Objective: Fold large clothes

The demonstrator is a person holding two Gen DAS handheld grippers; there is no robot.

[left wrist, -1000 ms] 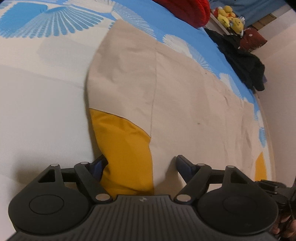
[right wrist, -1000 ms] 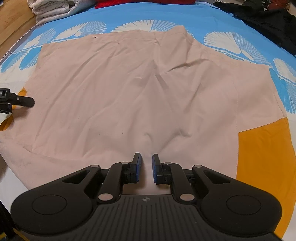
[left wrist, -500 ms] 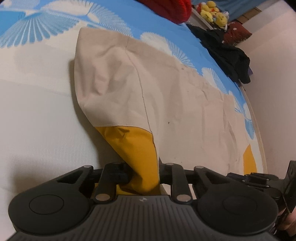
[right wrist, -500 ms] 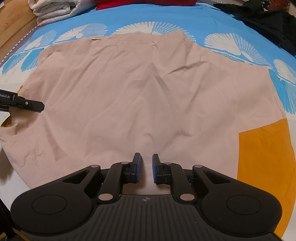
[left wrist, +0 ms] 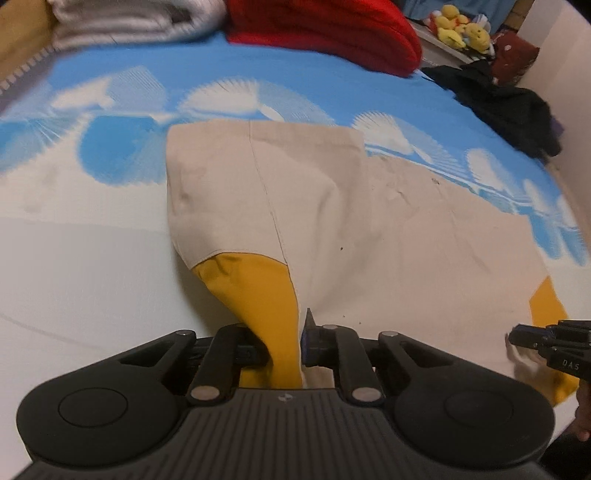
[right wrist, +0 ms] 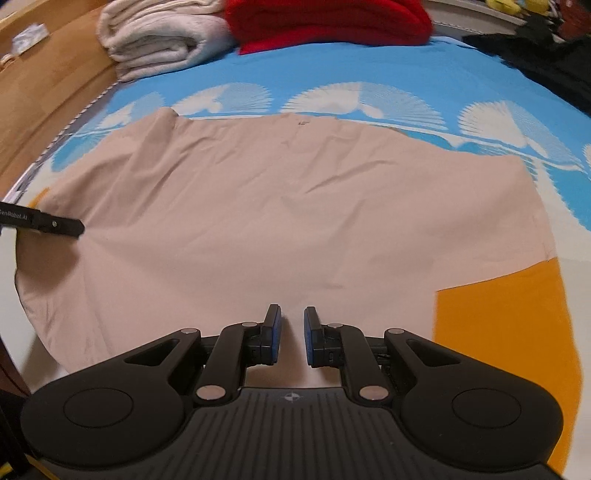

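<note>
Overhead-lit, blue fan-print bedsheet (right wrist: 332, 66) under beige garment (right wrist: 277, 206).

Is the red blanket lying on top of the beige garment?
No, the red blanket sits beyond the beige garment, with blue bedsheet between them.

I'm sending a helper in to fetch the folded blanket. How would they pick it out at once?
Start from the blue bed cover with white fan prints. At its far edge, against the wooden side, lies the cream blanket, folded in thick soft layers. The neighbour on its right is bright red; the blanket is pale.
</note>
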